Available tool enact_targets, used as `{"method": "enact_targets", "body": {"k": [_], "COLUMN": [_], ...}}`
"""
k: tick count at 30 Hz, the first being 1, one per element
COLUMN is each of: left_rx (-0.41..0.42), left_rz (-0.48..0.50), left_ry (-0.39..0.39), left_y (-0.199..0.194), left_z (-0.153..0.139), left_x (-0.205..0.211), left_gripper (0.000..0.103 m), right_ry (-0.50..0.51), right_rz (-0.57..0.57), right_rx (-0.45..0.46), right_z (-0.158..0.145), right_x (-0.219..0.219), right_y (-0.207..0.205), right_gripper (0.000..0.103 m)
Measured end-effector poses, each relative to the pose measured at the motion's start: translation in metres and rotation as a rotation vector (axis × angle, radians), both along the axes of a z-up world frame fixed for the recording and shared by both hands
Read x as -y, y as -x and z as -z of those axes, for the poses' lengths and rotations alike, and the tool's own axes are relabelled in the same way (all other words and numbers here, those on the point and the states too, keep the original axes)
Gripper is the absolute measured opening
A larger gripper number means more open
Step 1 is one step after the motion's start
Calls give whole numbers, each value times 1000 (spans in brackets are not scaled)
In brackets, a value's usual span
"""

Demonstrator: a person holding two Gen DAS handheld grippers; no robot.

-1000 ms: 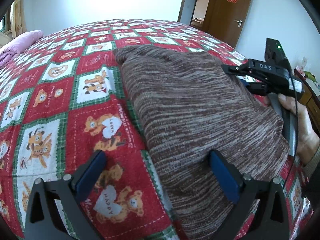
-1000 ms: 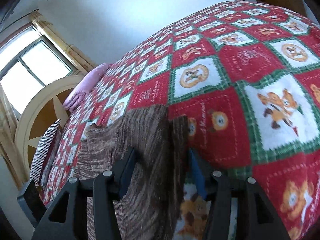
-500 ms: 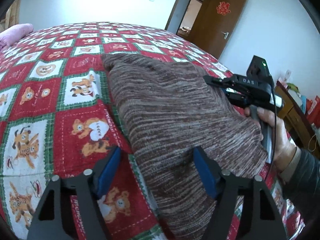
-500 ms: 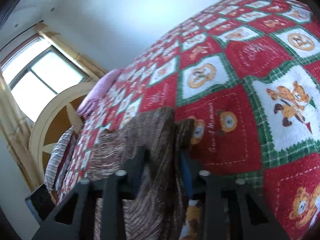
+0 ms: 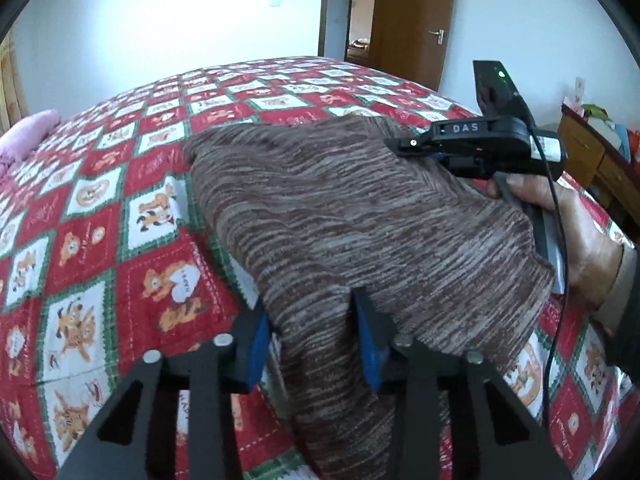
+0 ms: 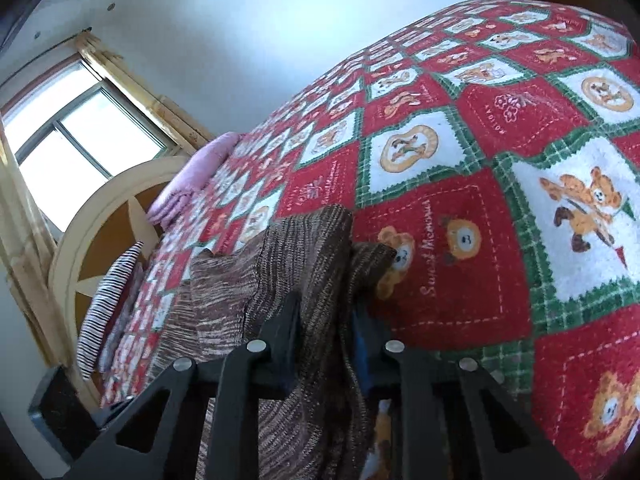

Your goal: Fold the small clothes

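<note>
A brown striped knit garment [image 5: 360,220] lies on a red and green teddy-bear quilt [image 5: 100,240]. My left gripper [image 5: 312,336] is shut on the garment's near edge, fabric bunched between its blue pads. My right gripper [image 6: 326,332] is shut on another edge of the garment [image 6: 308,248] and lifts it off the quilt [image 6: 520,200]. In the left wrist view the right gripper [image 5: 412,146] shows at the garment's far right edge, held by a hand.
A pink pillow [image 6: 192,176] and a striped pillow [image 6: 108,296] lie by the wooden headboard [image 6: 100,240] under a window. A brown door [image 5: 416,20] and a wooden cabinet [image 5: 592,160] stand beyond the bed.
Both grippers have closed on the garment's edges. The left jaws, wide open a second ago, now pinch the near edge. The right jaws narrowed onto the fabric.
</note>
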State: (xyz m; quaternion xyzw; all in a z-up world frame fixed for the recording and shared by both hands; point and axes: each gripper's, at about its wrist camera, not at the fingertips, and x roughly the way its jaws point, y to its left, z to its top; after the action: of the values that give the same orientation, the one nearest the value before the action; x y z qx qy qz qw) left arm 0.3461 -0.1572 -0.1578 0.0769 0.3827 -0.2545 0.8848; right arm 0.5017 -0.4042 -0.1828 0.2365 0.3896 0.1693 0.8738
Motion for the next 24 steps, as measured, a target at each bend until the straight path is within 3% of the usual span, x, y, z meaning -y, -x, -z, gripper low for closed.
{"method": "enact_targets", "body": {"k": [7, 17, 24], "left_rx": [32, 54, 55], "left_rz": [21, 31, 28], "left_ry": [-67, -58, -63], "left_y": [9, 30, 55], "left_z": [-12, -34, -41], "left_x": [0, -10, -28], "left_gripper": [26, 25, 25], "right_ry": [129, 151, 141], "right_rz": [41, 47, 43], "right_rx": [9, 64, 66], "right_z": [-16, -50, -53], "right_x": [-18, -42, -59], "right_y": [12, 49, 82], "right_gripper": [21, 20, 20]}}
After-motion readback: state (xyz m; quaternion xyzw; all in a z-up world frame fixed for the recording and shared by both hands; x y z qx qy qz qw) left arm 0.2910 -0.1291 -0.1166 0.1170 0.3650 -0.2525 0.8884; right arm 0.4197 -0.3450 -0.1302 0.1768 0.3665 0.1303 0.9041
